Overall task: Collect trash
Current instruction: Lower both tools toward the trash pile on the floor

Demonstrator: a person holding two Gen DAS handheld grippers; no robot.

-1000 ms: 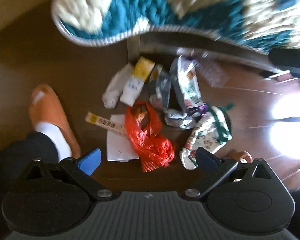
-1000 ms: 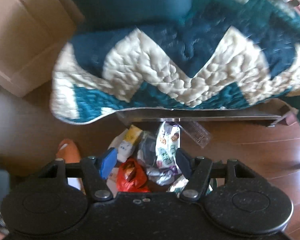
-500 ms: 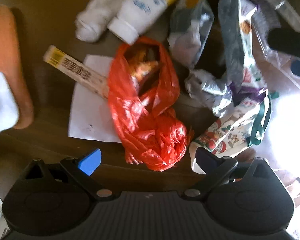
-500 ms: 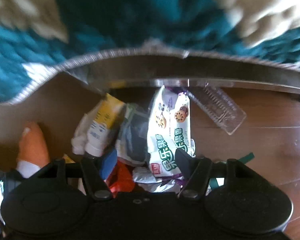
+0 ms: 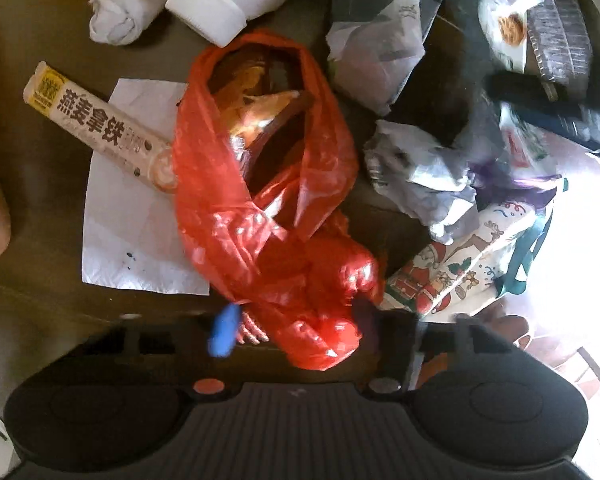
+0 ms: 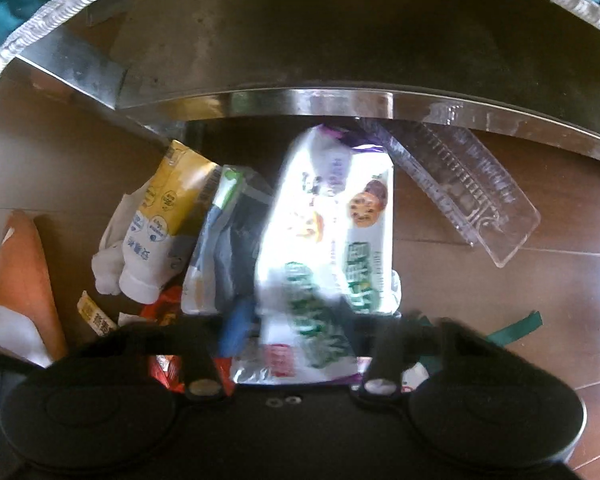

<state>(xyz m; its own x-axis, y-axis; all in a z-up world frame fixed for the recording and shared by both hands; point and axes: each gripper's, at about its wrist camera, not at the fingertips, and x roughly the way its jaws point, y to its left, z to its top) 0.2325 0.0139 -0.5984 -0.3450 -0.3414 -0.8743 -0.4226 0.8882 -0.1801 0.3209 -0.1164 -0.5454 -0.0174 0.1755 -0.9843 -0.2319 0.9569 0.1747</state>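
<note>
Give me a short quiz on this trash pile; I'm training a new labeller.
1. What sits between the fingers of the left tool? A: red plastic bag. B: white tube. C: clear tray.
2. True or false: the stick sachet lies partly on the white paper.
3. What colour is the ribbon on the Christmas-print bag?
Key: 1 A, the jaws have just been closing on it; 2 true; 3 green.
</note>
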